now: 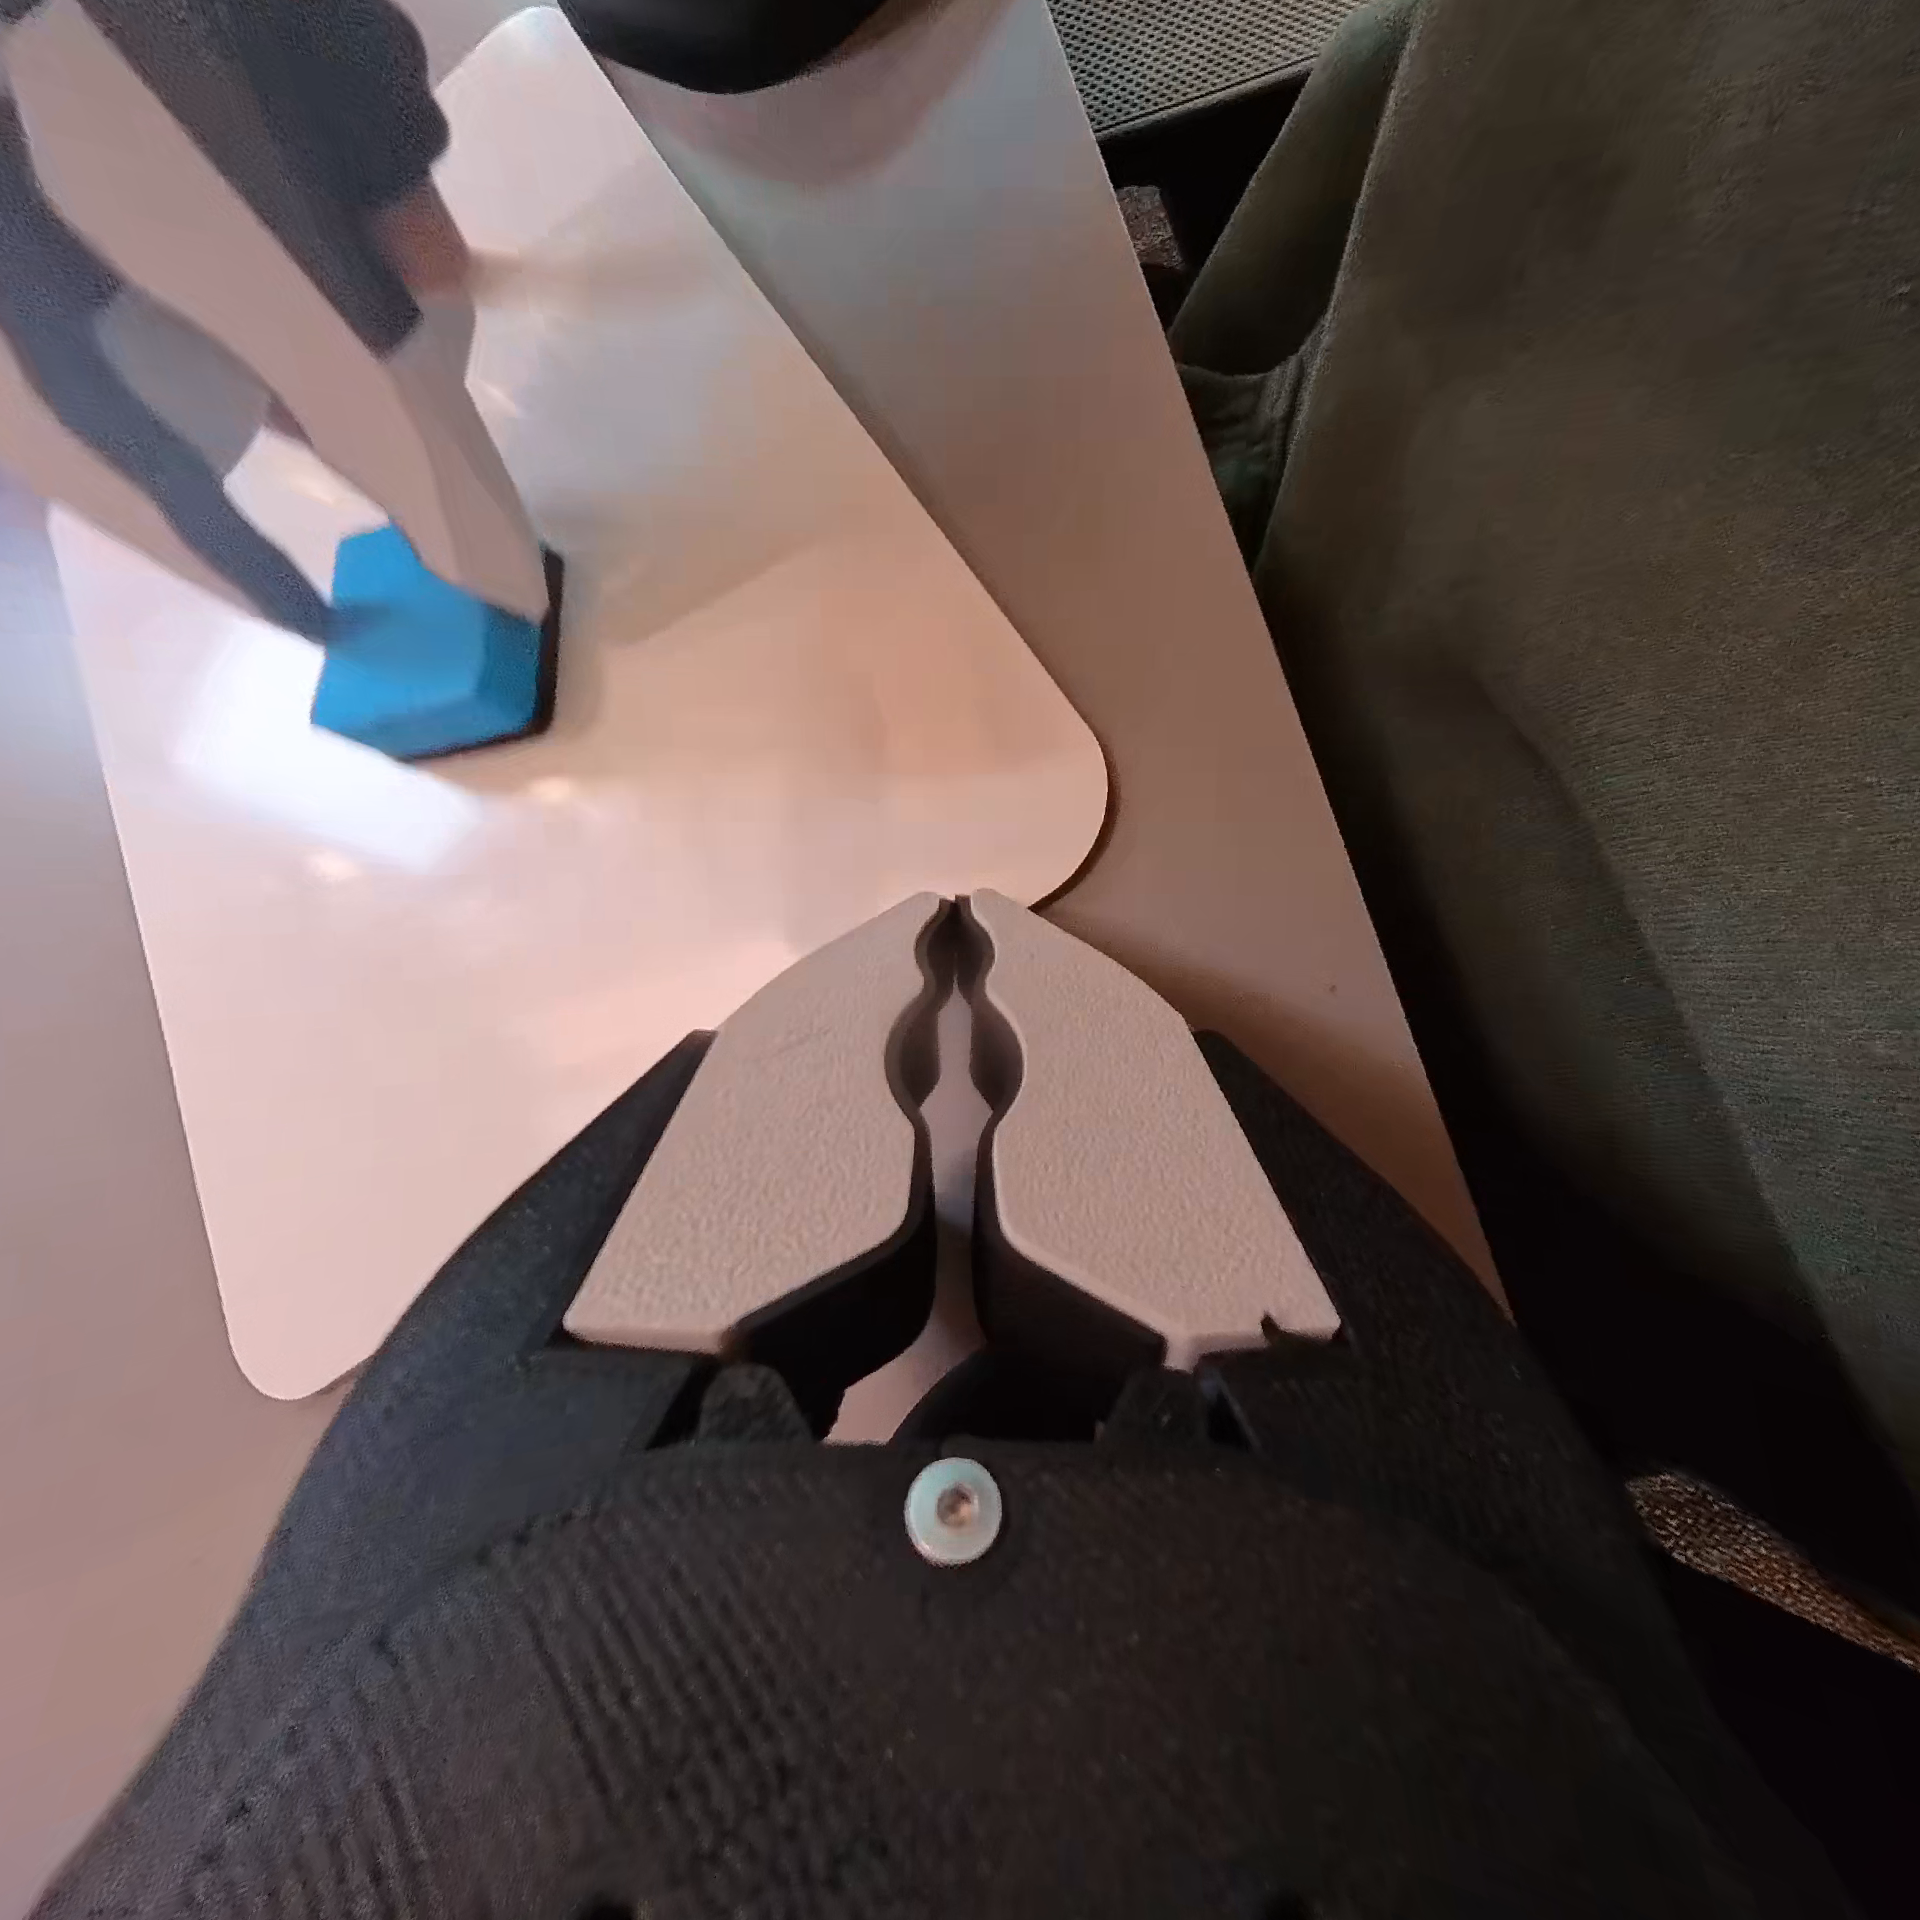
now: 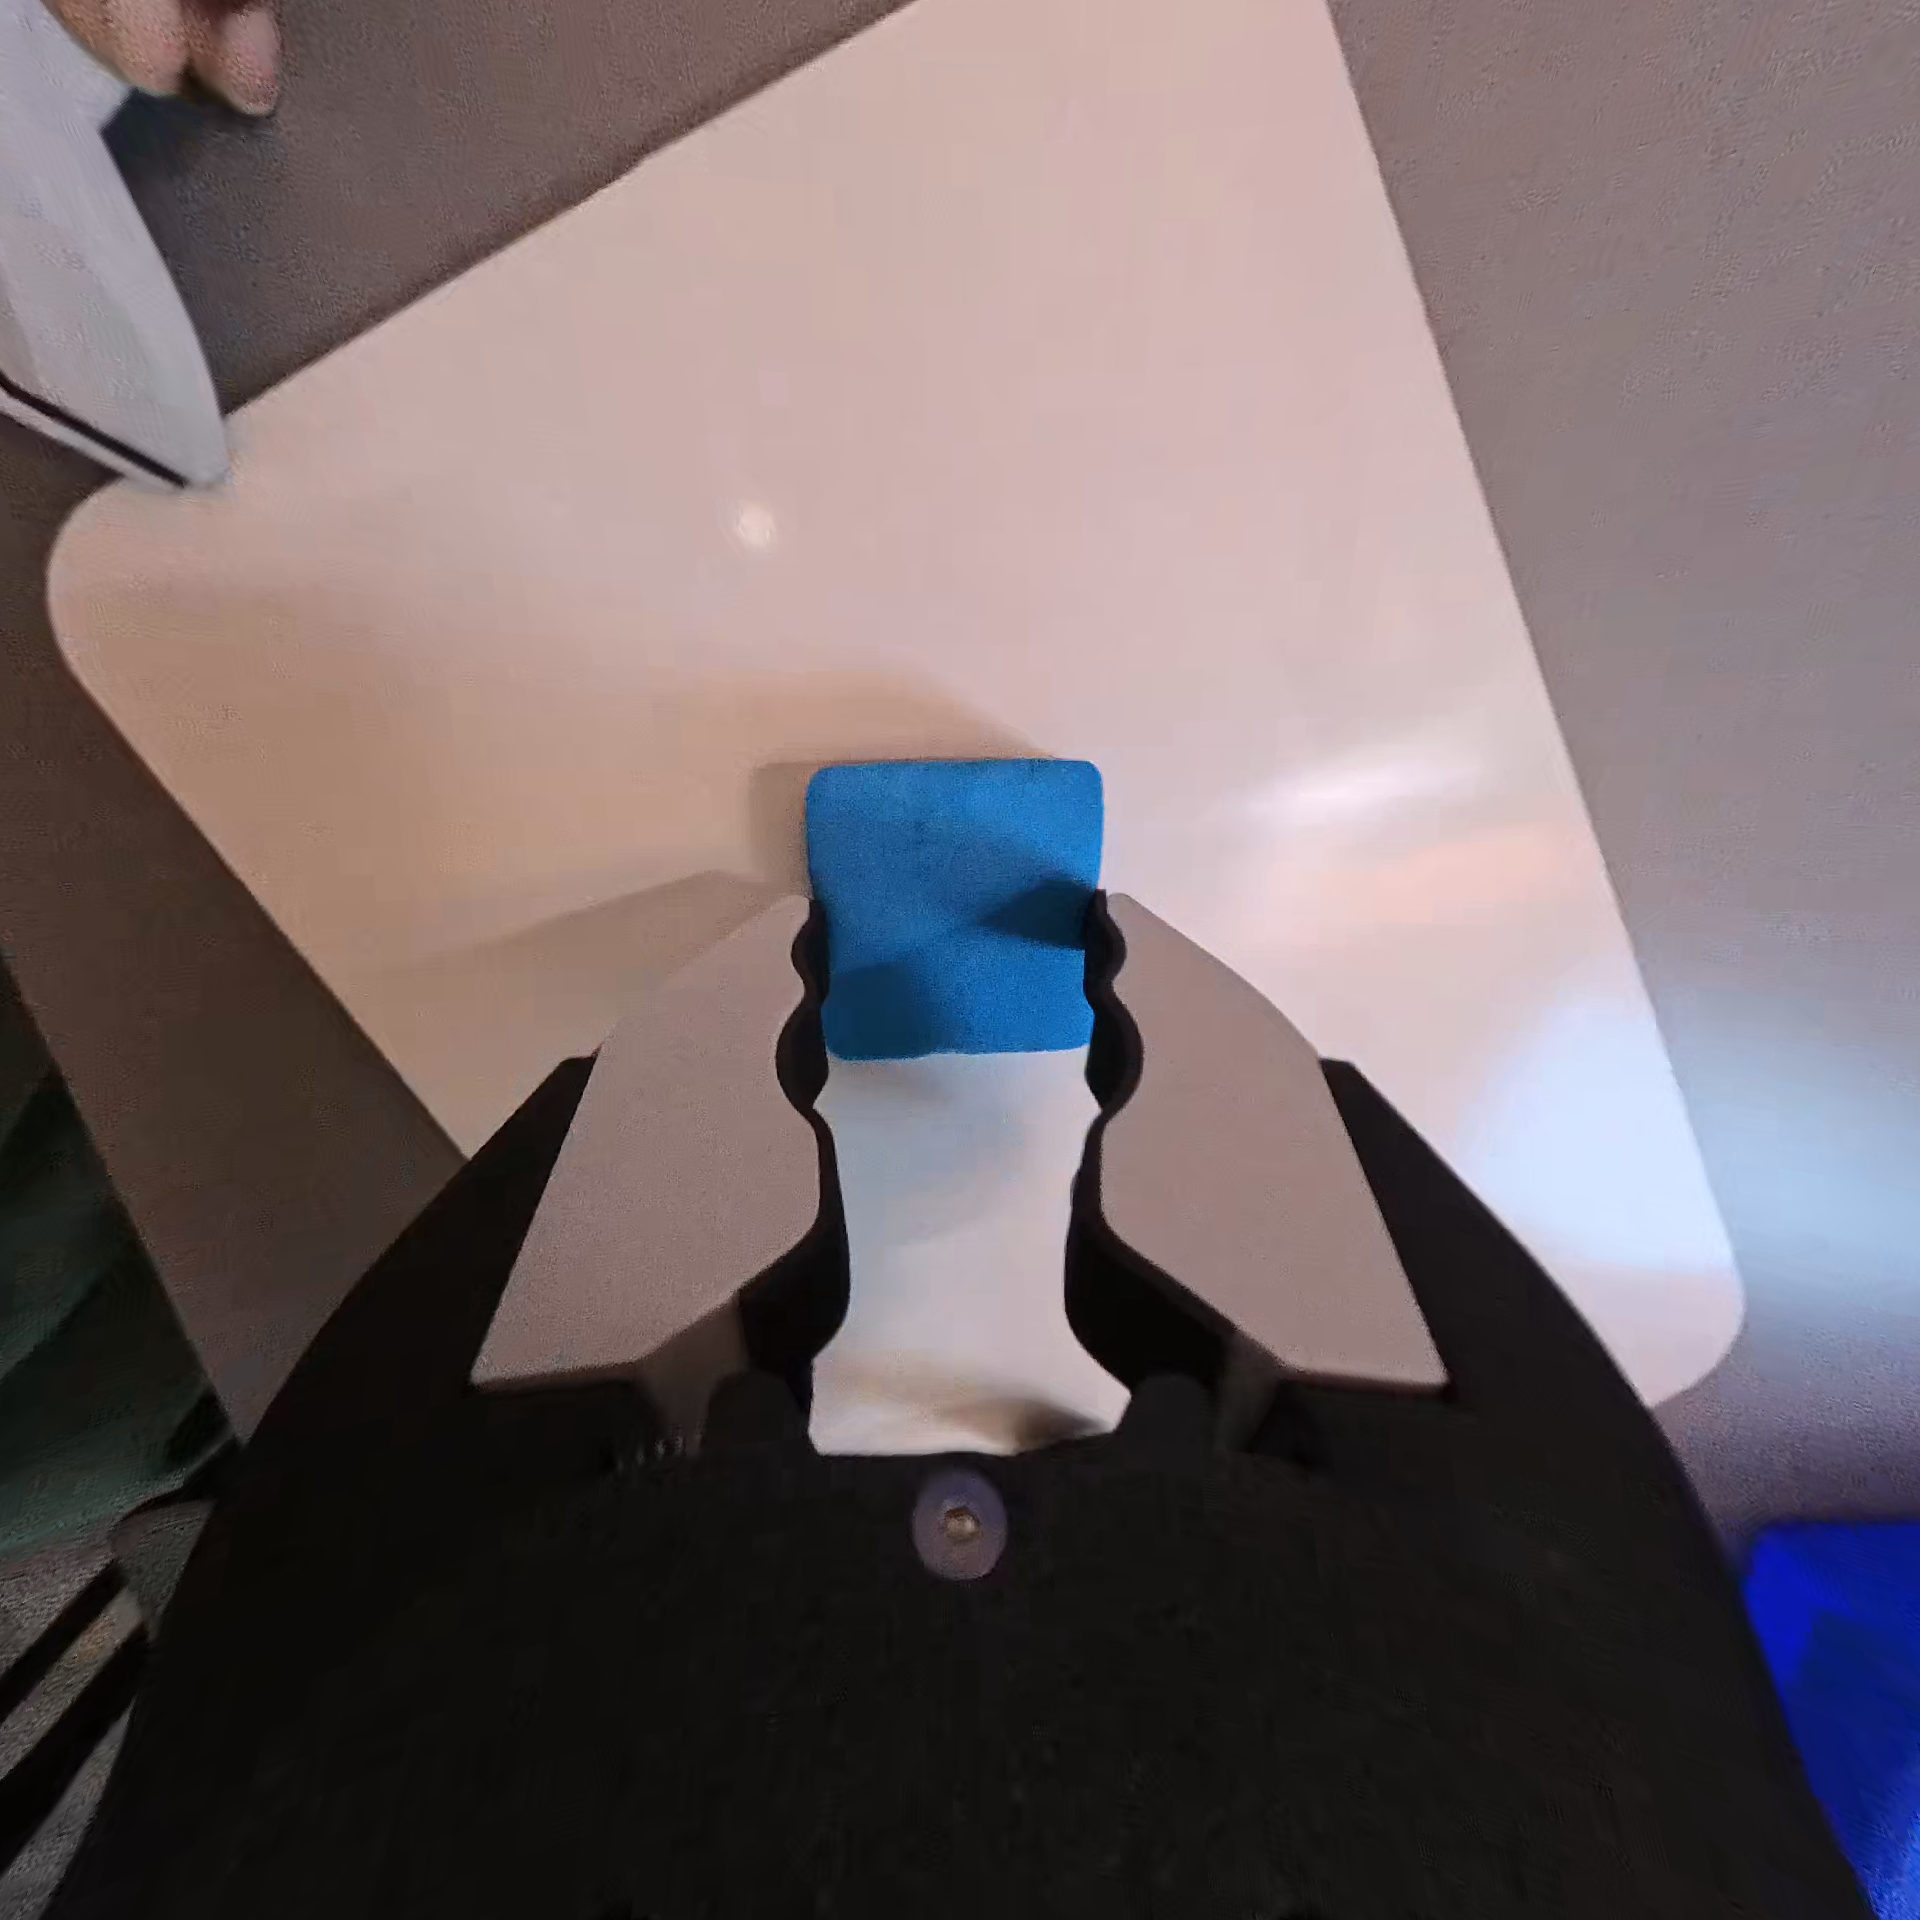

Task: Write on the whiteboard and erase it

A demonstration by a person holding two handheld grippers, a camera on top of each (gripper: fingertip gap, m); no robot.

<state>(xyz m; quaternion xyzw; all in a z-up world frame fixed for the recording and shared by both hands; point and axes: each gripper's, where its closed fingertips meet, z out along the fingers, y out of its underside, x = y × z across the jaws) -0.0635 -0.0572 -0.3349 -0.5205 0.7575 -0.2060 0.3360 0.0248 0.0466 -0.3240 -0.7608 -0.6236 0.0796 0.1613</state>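
- Your table [image 1: 997,436] is the biggest thing here, a grey matte surface under everything; only the left wrist view shows its edge, with dark green fabric [image 1: 1621,727] beyond it on the far side from the whiteboard.
- Your whiteboard [image 2: 935,468] lies flat on that table, white and glossy with rounded corners. In both views its surface looks blank, with only light glare on it; the right wrist view shows most of the board, the left wrist view only one end and two corners.
- Your right gripper [image 2: 951,935] stands over the middle of the whiteboard, its jaws clamped on the blue eraser. The left wrist view shows it from the side, blurred, coming down at a slant onto the board [image 1: 426,613].
- Your left gripper [image 1: 954,906] sits at a rounded corner of the whiteboard with its jaws pressed together on nothing, tips just over the corner's edge. The right wrist view catches it only as a pale blurred shape at the board's corner, with fingertips [image 2: 223,62] of a hand behind it.
- Your eraser [image 2: 951,904] rests on the whiteboard; only the left wrist view shows its dark underside [image 1: 545,655] touching the board.
- A vivid blue patch [image 2: 1839,1662] shows off the whiteboard in the right wrist view; you cannot tell what it is.
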